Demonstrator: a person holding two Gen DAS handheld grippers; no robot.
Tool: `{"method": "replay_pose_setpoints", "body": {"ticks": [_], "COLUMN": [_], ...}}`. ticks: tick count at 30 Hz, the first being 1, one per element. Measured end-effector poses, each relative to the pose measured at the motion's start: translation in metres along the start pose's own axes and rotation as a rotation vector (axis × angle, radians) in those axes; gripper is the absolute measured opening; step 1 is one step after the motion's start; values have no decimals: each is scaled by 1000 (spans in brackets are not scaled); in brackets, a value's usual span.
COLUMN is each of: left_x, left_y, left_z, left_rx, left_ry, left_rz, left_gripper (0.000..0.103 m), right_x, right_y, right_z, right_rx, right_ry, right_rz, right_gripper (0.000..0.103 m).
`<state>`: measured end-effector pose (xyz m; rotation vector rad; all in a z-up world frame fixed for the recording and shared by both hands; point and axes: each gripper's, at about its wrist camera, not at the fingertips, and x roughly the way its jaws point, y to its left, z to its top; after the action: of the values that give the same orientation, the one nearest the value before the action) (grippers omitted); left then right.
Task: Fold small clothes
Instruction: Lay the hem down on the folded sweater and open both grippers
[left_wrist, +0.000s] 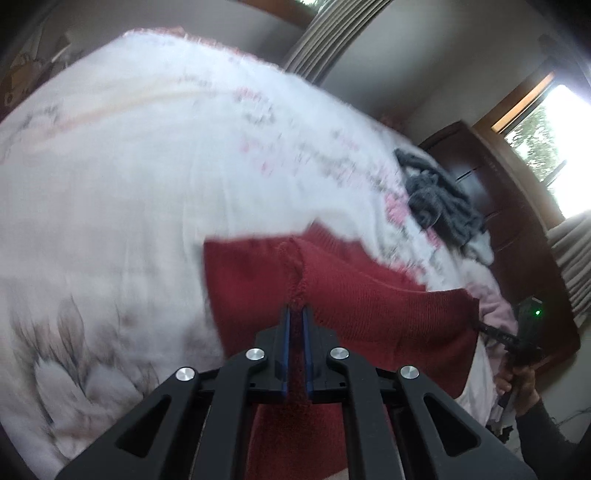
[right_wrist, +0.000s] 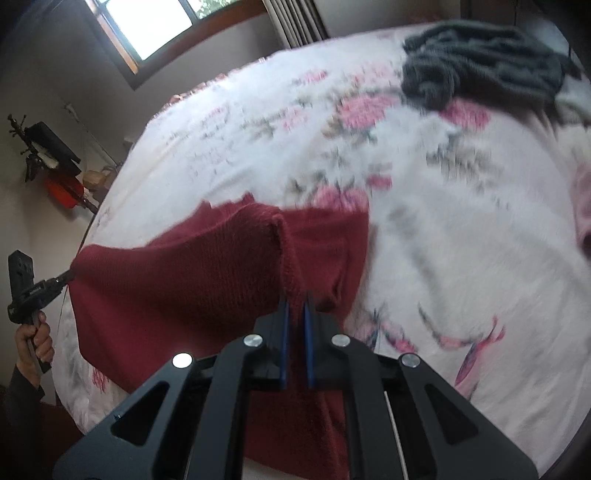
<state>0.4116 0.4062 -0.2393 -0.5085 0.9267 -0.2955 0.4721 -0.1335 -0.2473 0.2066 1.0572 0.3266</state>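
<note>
Left tongs (left_wrist: 296, 314) and right tongs (right_wrist: 295, 297) each pinch an edge of the red knitted garment (left_wrist: 354, 291), which is stretched between them above the floral bedspread (left_wrist: 122, 177). Beyond and to the right of the left tongs lies a grey knit heap (left_wrist: 439, 195), blurred, possibly another garment, touching something white.

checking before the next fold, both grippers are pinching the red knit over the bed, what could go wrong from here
1. The left hand-held gripper and the right hand-held gripper each pinch only a narrow ridge of the red knit garment; a tug could slip it free.
2. The knit is taut between them, so pulling apart may stretch it.
3. The grey clothes pile lies on the floral bedspread; a wide swing could drag into it.
</note>
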Motion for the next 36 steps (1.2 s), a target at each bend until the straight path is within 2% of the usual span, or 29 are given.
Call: {"method": "replay_pose_setpoints", "body": {"ticks": [6,13,18,21,25,28,32,36], "left_x": [6,73,131,158,145,140,148,175], "left_y": [-3,20,54,66,57,48,55,73], "left_z": [53,88,90,85,89,97,106,106], "left_rx": [17,-25,-101,-121,-120,-99,-106,-116], "left_ry": [-34,46,159,221,123,87,106,164], "left_rz": [0,58,144,207,164,150,172,231], "left_gripper": [5,5,5,5,5,5,5,5], "right_x": [1,69,125,148,137,129,135,157], "right_y": [-2,-18,-41,-46,-40,-35,-40,-46], "right_z": [51,99,105,101,108,116,126,123], "right_rx": [46,130,230,240,230,217,229,222], "right_ry": [-56,48,168,218,166,135,134,164], "right_rz": [34,-19,-90,-142,-119,-105,-113,-146], "right_gripper": [5,5,5,5,5,5,5,5]}}
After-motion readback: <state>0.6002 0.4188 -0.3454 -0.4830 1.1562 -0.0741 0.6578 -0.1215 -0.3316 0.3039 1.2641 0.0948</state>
